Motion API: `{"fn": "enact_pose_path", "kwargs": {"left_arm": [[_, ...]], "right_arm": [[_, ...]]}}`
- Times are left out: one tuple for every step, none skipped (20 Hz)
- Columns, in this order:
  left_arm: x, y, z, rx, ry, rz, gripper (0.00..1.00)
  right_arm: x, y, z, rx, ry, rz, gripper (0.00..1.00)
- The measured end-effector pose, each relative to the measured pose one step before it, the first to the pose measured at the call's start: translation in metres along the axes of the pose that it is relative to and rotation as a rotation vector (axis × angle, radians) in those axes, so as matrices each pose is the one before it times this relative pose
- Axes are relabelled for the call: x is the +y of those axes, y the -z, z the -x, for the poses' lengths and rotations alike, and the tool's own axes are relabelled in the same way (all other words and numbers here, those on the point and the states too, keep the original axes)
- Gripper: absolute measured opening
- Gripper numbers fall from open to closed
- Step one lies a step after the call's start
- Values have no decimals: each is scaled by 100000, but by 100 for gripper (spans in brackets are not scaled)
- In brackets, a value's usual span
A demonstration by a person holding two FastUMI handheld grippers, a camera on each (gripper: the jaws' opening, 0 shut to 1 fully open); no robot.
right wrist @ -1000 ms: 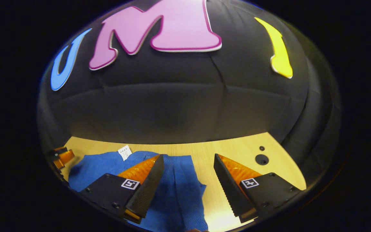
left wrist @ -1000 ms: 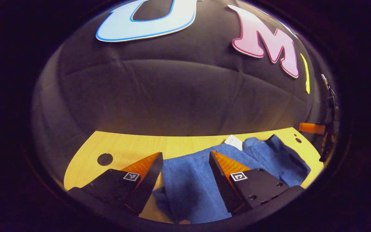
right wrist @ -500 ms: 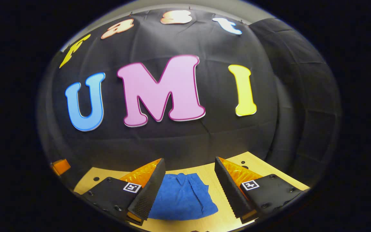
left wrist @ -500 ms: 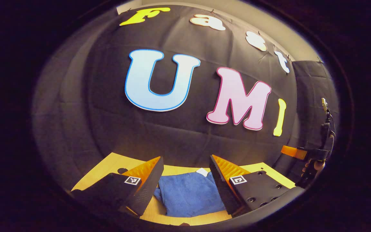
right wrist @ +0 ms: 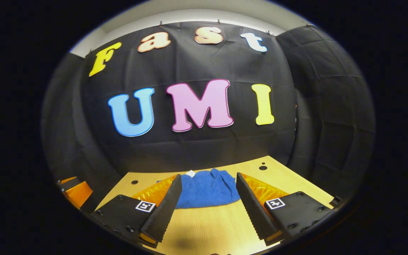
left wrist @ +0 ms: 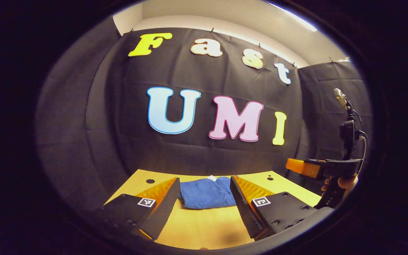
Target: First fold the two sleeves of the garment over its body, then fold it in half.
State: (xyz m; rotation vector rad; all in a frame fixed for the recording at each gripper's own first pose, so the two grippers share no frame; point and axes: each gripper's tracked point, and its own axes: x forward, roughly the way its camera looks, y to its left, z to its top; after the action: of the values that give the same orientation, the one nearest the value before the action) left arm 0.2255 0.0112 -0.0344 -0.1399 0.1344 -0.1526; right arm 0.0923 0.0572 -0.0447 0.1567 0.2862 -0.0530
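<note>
The blue garment (left wrist: 207,193) lies folded into a compact bundle on the wooden table (left wrist: 197,226), with a small white tag at its far edge. In the right gripper view the blue garment (right wrist: 205,190) sits between and beyond the fingers. My left gripper (left wrist: 204,198) is open and empty, held back from the garment and above the table. My right gripper (right wrist: 207,198) is also open and empty, likewise pulled back. The right gripper (left wrist: 317,167) appears at the right edge of the left gripper view, held by a hand (left wrist: 345,183).
The table (right wrist: 207,230) has small round holes near its far corners (right wrist: 262,167). The black cloth wall stands close behind the table. The left gripper (right wrist: 71,191) appears at the left edge of the right gripper view.
Both grippers have pulled back and risen away from the garment, which was close under their fingers a second ago and now lies farther off, folded. Both stay open.
</note>
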Motion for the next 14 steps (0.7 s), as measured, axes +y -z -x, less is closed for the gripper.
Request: {"fn": "enact_pose_path", "kwargs": {"left_arm": [[-824,510,1590,495,723,-1515,81],[-419,115,1049,-377,419,-162,81],[-555,62,935,-573,647,1001,81],[-336,-129,877,181,-5,1643,81],[-65,-143,636,-558,27,1906,81],[368,-607,269,-963,-1266,2319,81],[458,-850,381,-1707,-1519,2268,81],[572,-833,52,-2245,-1654,2213,81],[222,-507,62,-1119,-321,1215,81],[352,71,104,57,-807,305,81],[517,9,79,543,-1432,-923,81],[561,12,16,-23,-1970,-1491,81],[301,-159,-20,-843,-1528,-1194,81],[-77,-158,-97,-1363,-751,-887,81]], "right_arm": [[1077,674,1636,267,-2908,1956,97],[710,617,1547,163,-2103,2274,97],[679,365,1353,-5,-1807,1577,97],[758,139,1352,-490,-2234,66,97],[565,-88,1084,-126,-1232,-272,97],[203,-229,892,-493,-1037,-327,97],[60,-313,538,-475,99,-462,96],[-102,-270,345,-512,282,-788,96],[-144,-625,119,-1798,502,-899,96],[-214,-837,-173,-2560,841,-787,96],[-163,-726,-258,-2438,429,-720,96],[123,-484,-351,-1882,-569,-319,84],[4,-394,-384,-1199,-311,-121,96],[-139,49,-253,131,-237,-370,96]]}}
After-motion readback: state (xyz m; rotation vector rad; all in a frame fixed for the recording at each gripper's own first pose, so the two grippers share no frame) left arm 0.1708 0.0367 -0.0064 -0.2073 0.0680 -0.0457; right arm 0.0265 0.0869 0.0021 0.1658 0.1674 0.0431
